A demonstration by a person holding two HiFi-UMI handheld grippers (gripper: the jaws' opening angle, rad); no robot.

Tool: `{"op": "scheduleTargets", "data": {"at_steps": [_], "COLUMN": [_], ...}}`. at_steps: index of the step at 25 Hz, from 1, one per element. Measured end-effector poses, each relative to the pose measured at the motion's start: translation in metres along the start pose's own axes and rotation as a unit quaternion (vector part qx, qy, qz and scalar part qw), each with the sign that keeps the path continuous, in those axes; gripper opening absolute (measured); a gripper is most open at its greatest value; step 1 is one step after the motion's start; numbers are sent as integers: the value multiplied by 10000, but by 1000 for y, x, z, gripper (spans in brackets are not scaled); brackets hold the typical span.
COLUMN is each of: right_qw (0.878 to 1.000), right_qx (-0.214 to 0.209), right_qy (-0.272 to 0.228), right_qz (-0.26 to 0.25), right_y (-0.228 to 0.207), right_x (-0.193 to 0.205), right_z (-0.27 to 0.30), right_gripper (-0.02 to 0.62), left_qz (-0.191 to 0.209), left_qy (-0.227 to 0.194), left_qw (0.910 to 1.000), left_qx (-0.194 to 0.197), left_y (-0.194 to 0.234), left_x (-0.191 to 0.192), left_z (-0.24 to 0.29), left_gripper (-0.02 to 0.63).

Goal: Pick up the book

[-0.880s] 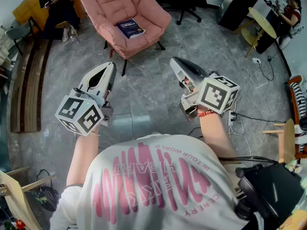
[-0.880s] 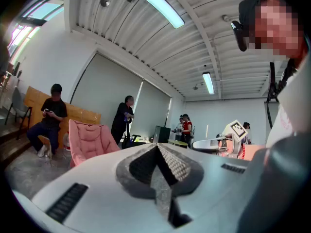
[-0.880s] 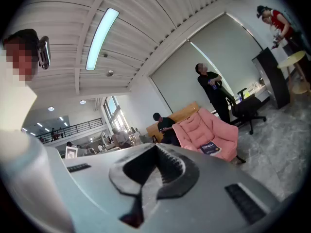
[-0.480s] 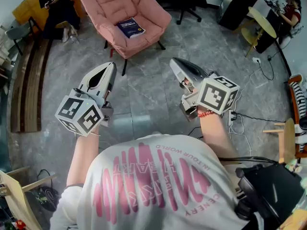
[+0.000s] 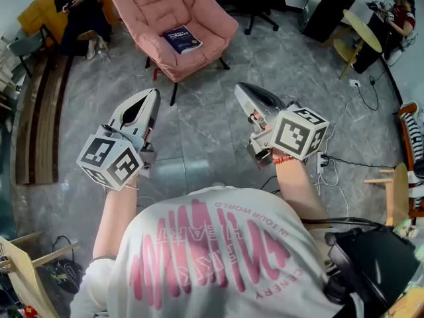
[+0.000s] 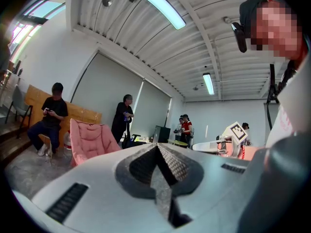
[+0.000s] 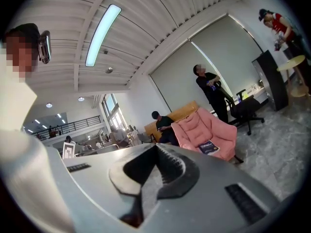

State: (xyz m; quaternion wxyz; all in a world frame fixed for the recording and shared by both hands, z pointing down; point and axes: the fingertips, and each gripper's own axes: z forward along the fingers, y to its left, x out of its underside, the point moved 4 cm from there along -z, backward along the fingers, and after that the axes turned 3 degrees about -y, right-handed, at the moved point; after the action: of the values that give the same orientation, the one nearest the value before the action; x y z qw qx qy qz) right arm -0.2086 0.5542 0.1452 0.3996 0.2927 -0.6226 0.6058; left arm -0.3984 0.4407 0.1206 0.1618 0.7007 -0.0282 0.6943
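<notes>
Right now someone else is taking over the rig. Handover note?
Tools: the left tool is shut and empty; the right tool is shut and empty. Both are held above the grey tiled floor.
Things: the dark blue rectangular book lies flat on the seat of the pink padded armchair, ahead of both tools and well apart from them.
Done: nothing yet; the book is untouched.
Left: walk up to the armchair, open a tool, grip the book, lift it.

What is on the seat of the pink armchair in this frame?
One dark blue book lies flat on the seat of the pink armchair; nothing else shows there. The patch of cushion under the book is covered.
</notes>
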Motion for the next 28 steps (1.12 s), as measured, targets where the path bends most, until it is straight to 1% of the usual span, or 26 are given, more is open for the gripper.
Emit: {"op": "scheduleTargets", "data": {"at_steps": [11, 15, 18, 22, 28], "right_qw": [9999, 9998, 9998, 9998, 9997], "right_qx": [137, 175, 205, 188, 125], "right_qy": [14, -62, -38, 36, 183], "right_qz": [62, 12, 1, -28, 55], "right_y": [18, 23, 25, 19, -2], "right_x": [27, 29, 26, 27, 31], "right_z": [21, 31, 37, 46, 65], "right_gripper": [11, 11, 11, 11, 11], "left_qz": [3, 83, 67, 14, -49], "left_qy": [22, 24, 34, -7, 137], "left_qw": [10000, 9999, 9998, 9999, 9999], "left_qx": [71, 145, 167, 135, 47], "left_y": [25, 33, 39, 45, 58], "left_x": [7, 6, 1, 3, 18], "left_z": [-28, -29, -27, -20, -1], "left_gripper": [8, 8, 8, 8, 8]}}
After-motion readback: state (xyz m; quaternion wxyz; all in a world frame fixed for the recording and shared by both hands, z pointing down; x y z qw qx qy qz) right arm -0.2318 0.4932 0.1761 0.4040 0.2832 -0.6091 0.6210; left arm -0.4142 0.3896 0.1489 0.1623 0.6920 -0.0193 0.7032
